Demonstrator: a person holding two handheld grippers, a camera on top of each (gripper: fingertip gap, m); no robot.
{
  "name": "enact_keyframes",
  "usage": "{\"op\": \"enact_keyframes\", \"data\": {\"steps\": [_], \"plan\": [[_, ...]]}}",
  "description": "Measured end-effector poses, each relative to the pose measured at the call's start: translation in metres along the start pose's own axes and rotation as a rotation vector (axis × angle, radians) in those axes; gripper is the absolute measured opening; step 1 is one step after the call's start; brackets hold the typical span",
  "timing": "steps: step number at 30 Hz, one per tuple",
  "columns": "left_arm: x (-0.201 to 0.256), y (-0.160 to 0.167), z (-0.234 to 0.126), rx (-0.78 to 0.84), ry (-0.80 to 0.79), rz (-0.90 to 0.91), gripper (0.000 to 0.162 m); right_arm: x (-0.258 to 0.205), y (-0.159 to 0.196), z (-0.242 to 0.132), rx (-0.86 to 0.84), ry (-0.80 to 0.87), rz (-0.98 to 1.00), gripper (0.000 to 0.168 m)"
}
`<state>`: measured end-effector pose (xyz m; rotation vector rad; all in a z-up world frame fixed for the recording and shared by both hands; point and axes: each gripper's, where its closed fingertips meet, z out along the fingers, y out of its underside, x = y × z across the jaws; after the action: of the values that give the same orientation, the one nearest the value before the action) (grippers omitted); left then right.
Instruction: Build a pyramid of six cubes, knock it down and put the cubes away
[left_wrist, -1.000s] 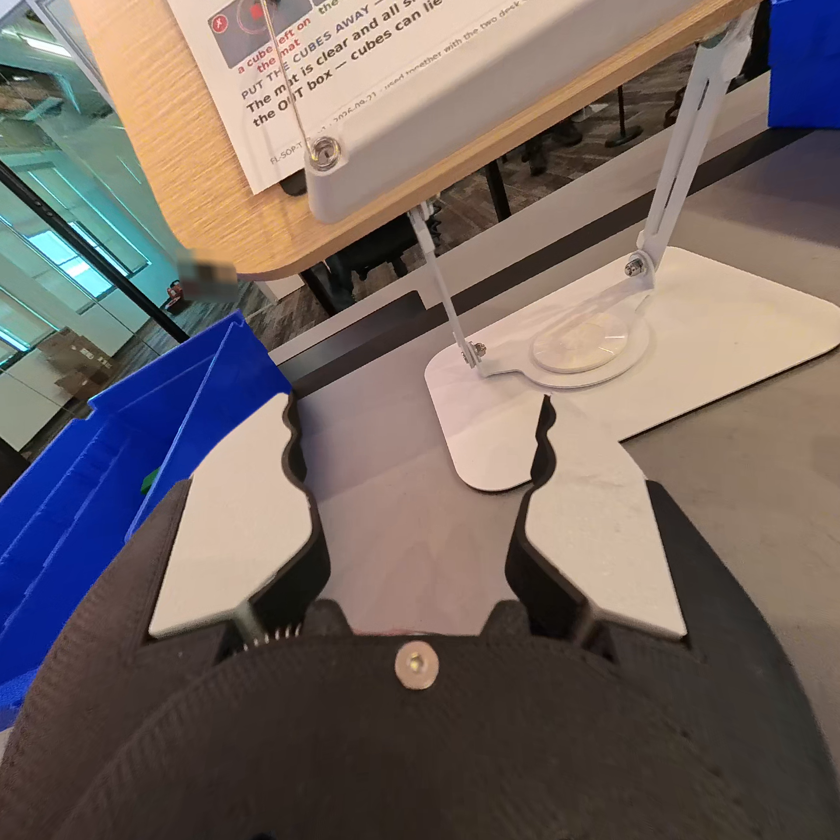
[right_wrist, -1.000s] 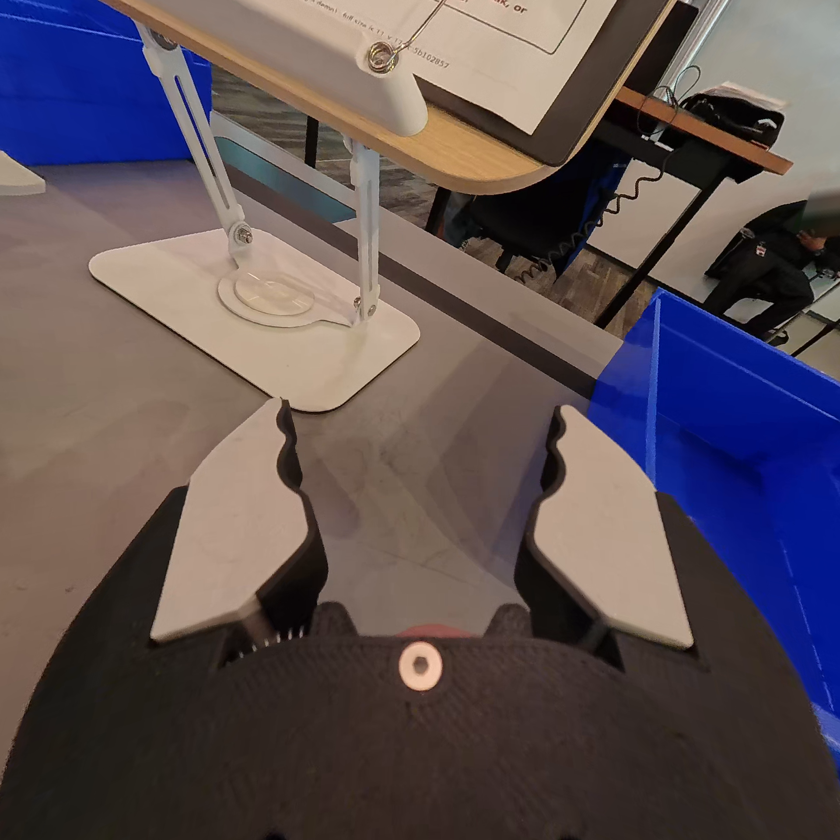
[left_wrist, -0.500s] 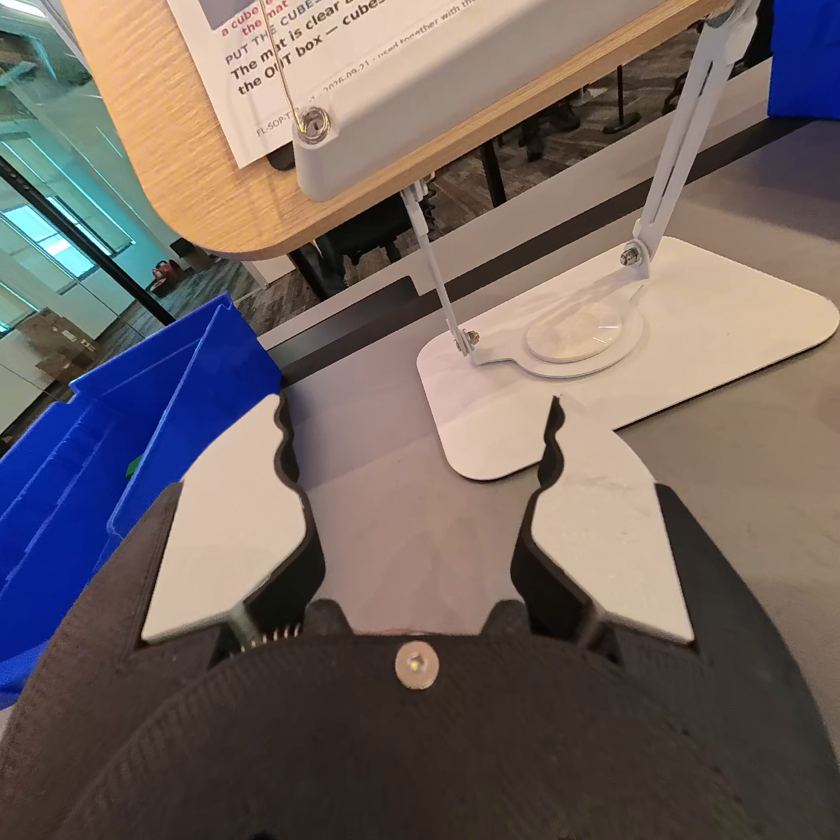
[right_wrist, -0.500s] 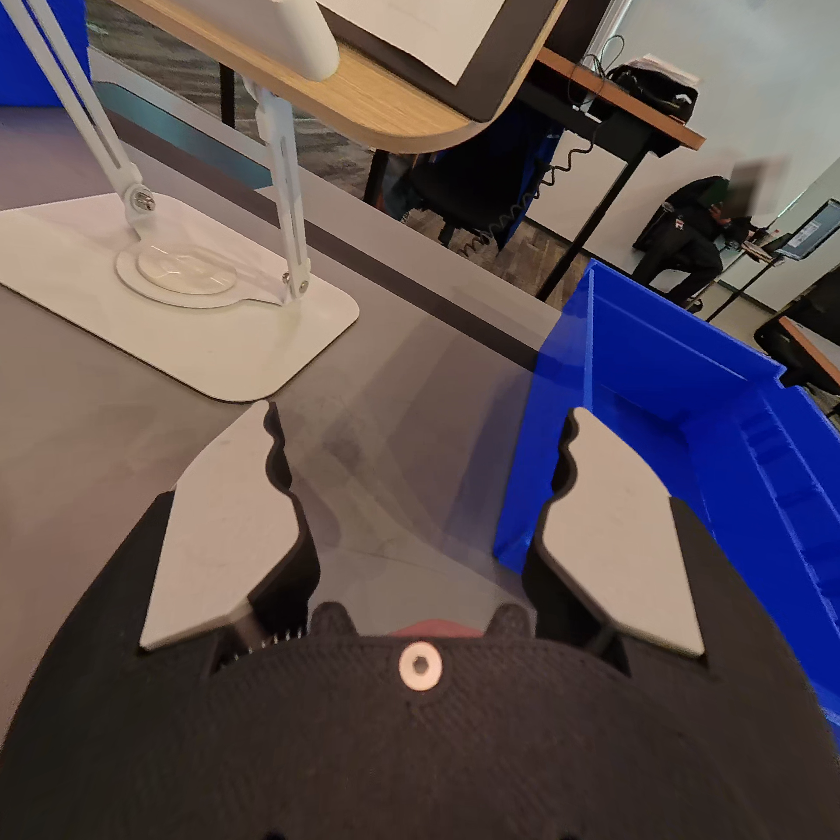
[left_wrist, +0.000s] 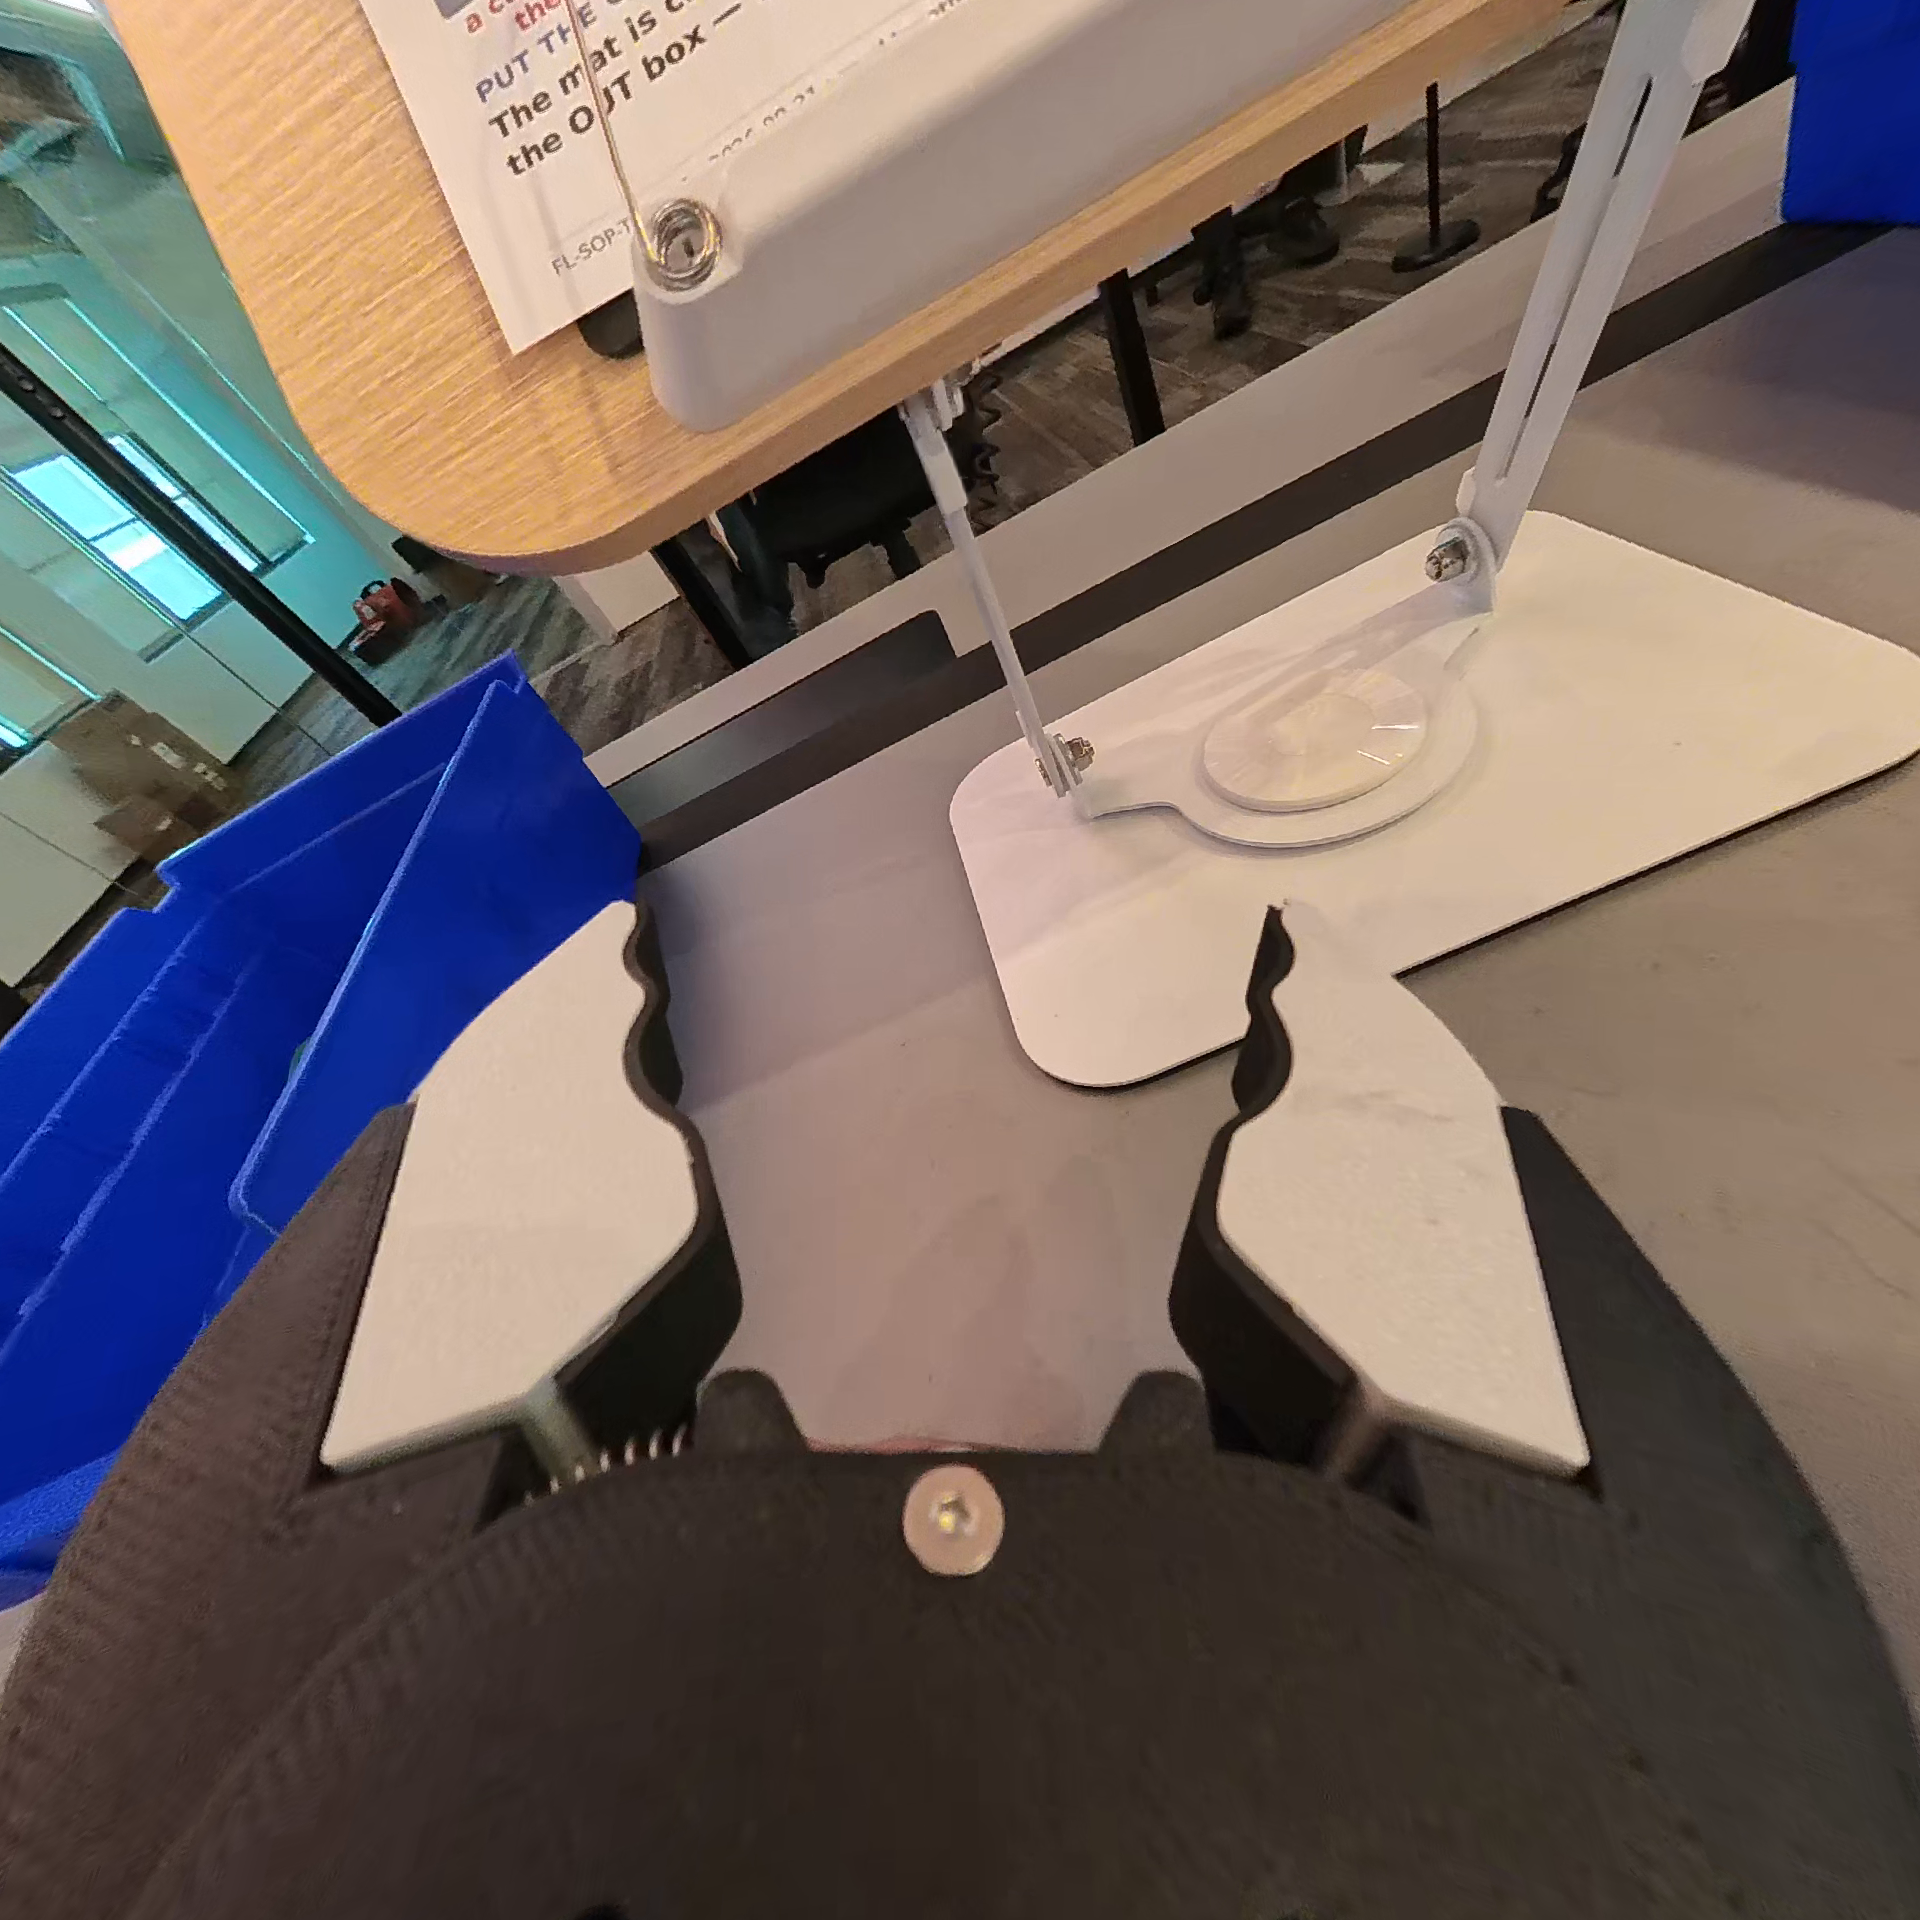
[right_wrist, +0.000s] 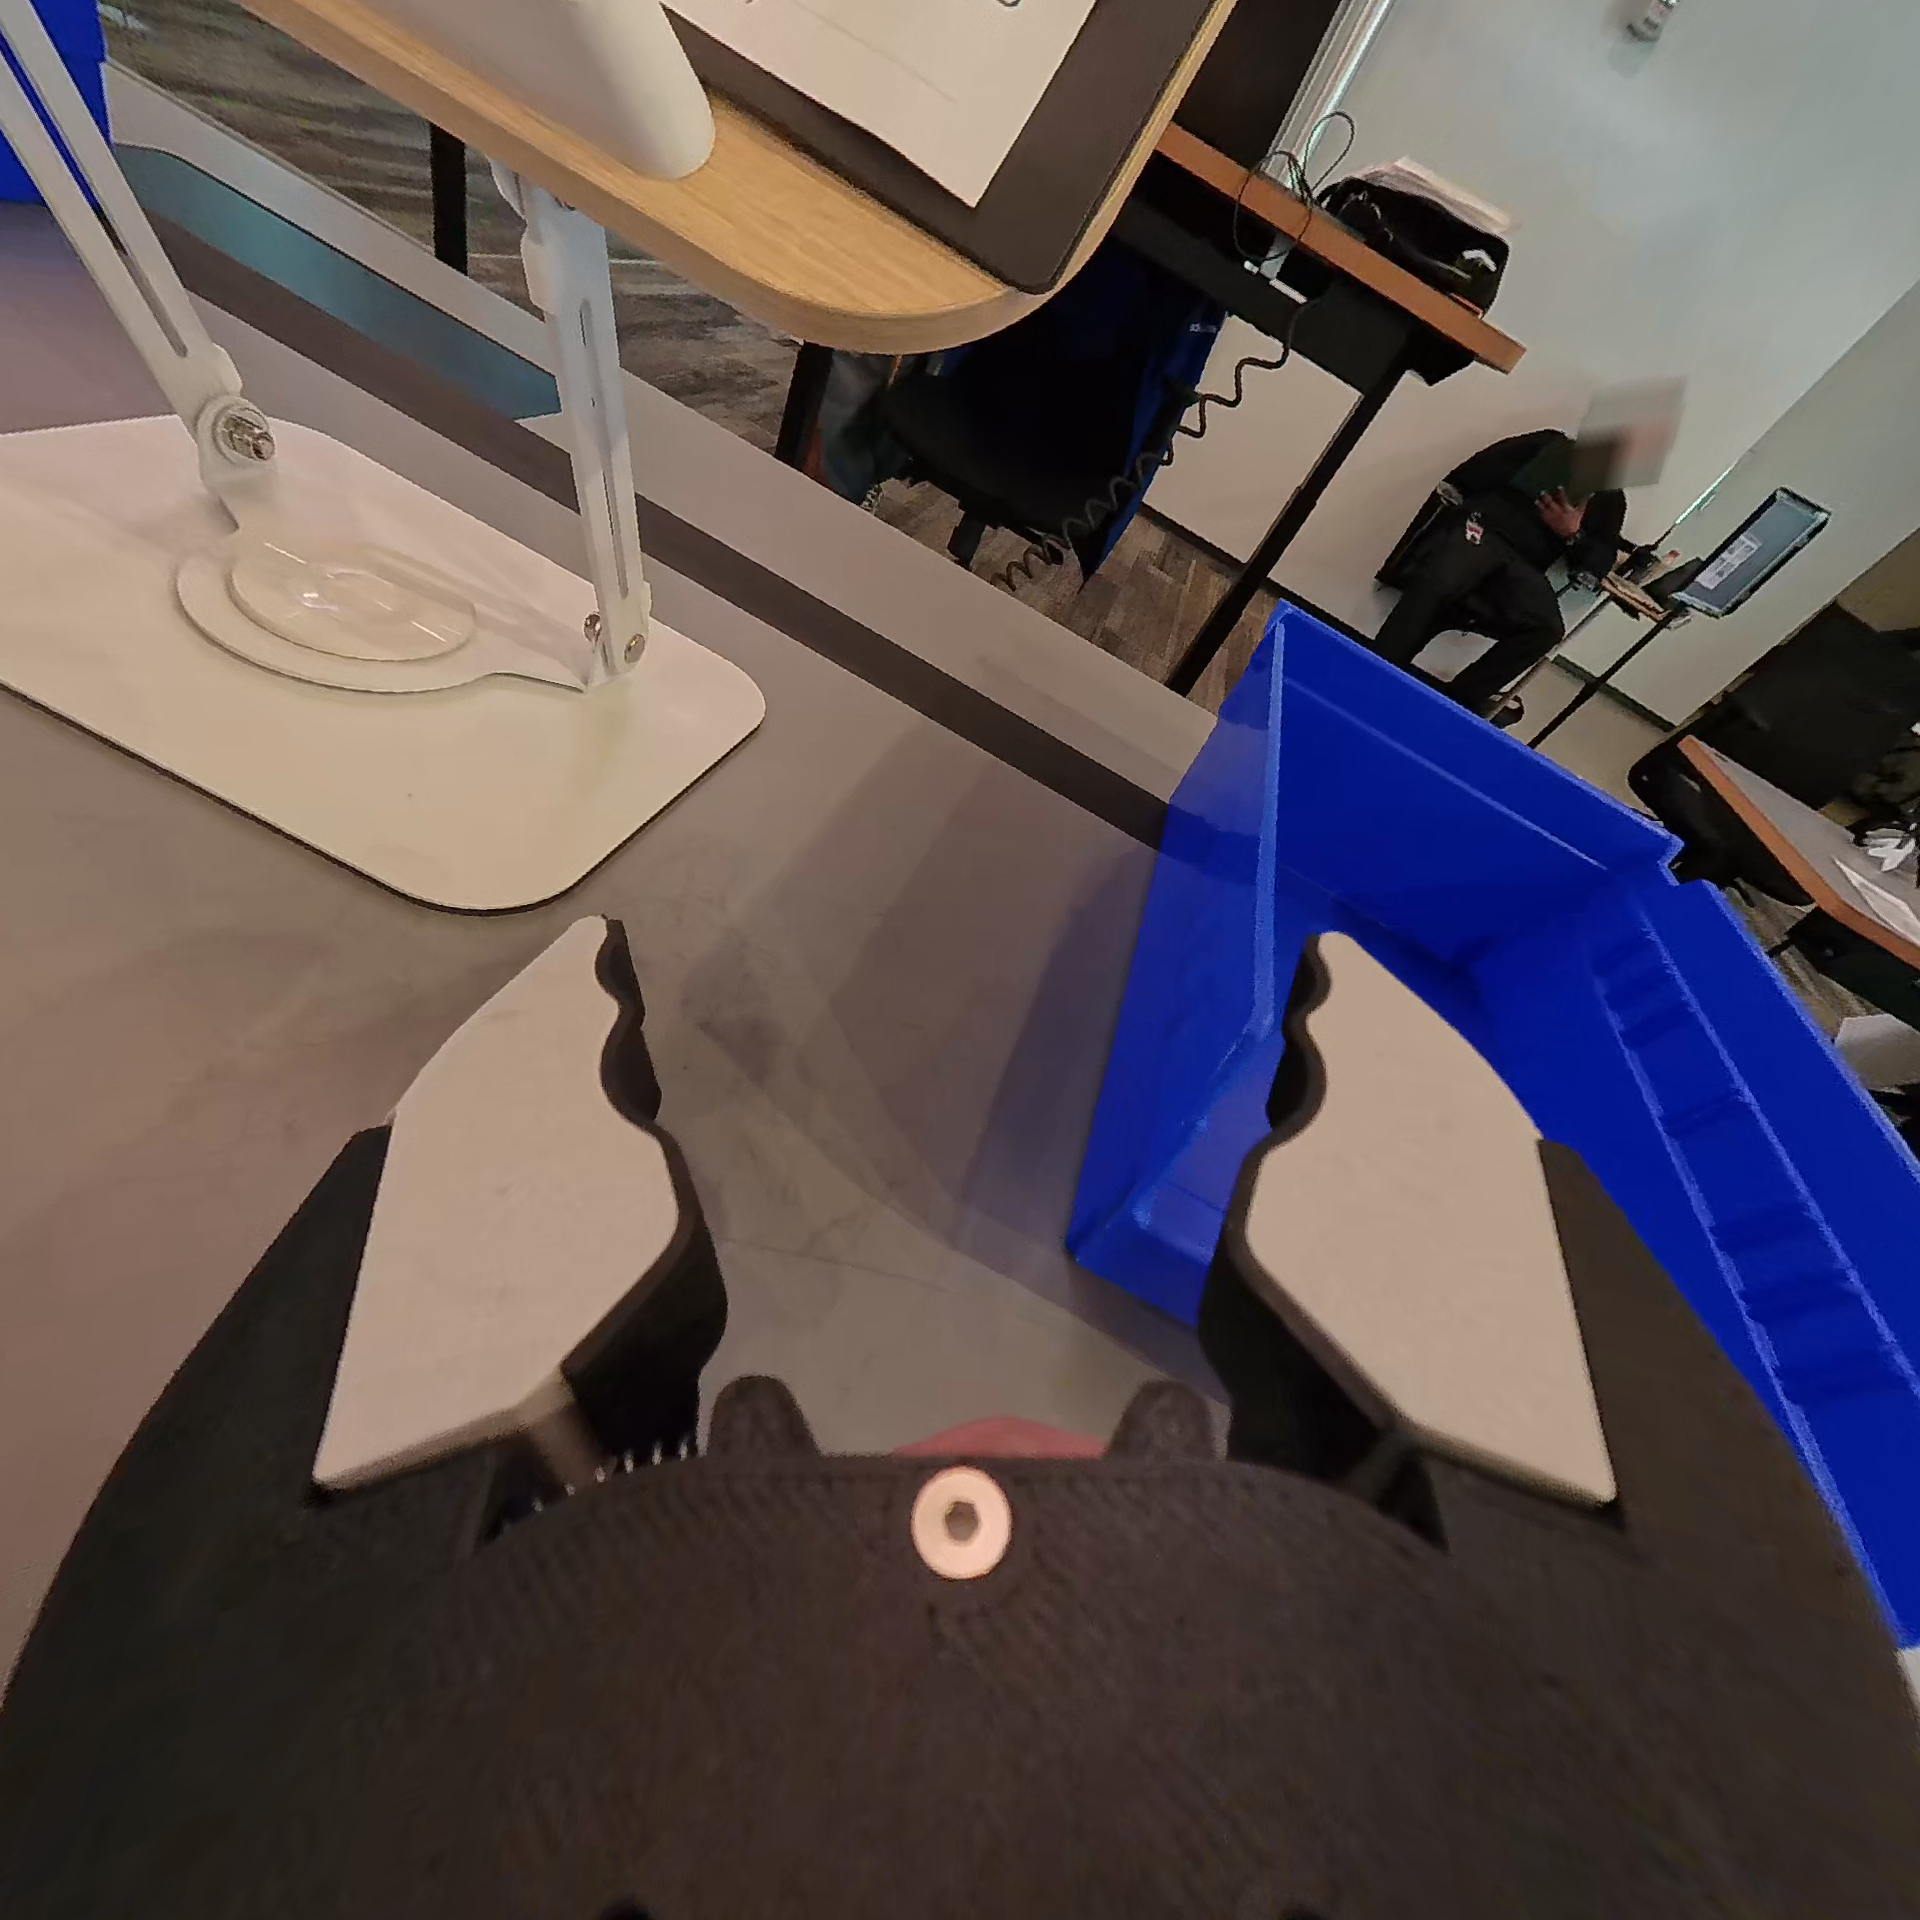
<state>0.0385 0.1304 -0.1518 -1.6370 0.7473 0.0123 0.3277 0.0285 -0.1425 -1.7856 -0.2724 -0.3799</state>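
grey tabletop, white document stand; left gripper spread and empty beside blue bin; right gripper spread and empty at second blue bin; no cubes in view

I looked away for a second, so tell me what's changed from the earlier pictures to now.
The right tool swung right: the blue bin now fills more of its view, and the white stand base slid left. The left tool shifted only slightly, with the stand base and the other blue bin much where they were. Both tools stayed open and empty; no cubes show.
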Motion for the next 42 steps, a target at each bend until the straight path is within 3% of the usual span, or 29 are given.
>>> {"op": "enact_keyframes", "data": {"steps": [10, 13, 34, 42], "plan": [[-0.011, 0.005, 0.0, -0.026, -0.053, 0.012, 0.104, -0.005, -0.003, 0.0, 0.015, -0.024, -0.006, 0.118], [-0.011, 0.008, 0.0, -0.033, -0.045, 0.013, 0.09, -0.013, -0.003, 0.001, 0.015, -0.057, -0.025, 0.113], [-0.012, 0.012, 0.0, -0.053, -0.049, 0.01, 0.094, -0.011, -0.003, 0.001, 0.014, -0.045, -0.022, 0.114], [-0.012, 0.011, 0.001, -0.053, -0.042, -0.008, 0.094, 0.001, -0.005, 0.001, 0.014, 0.039, -0.037, 0.12]]}}
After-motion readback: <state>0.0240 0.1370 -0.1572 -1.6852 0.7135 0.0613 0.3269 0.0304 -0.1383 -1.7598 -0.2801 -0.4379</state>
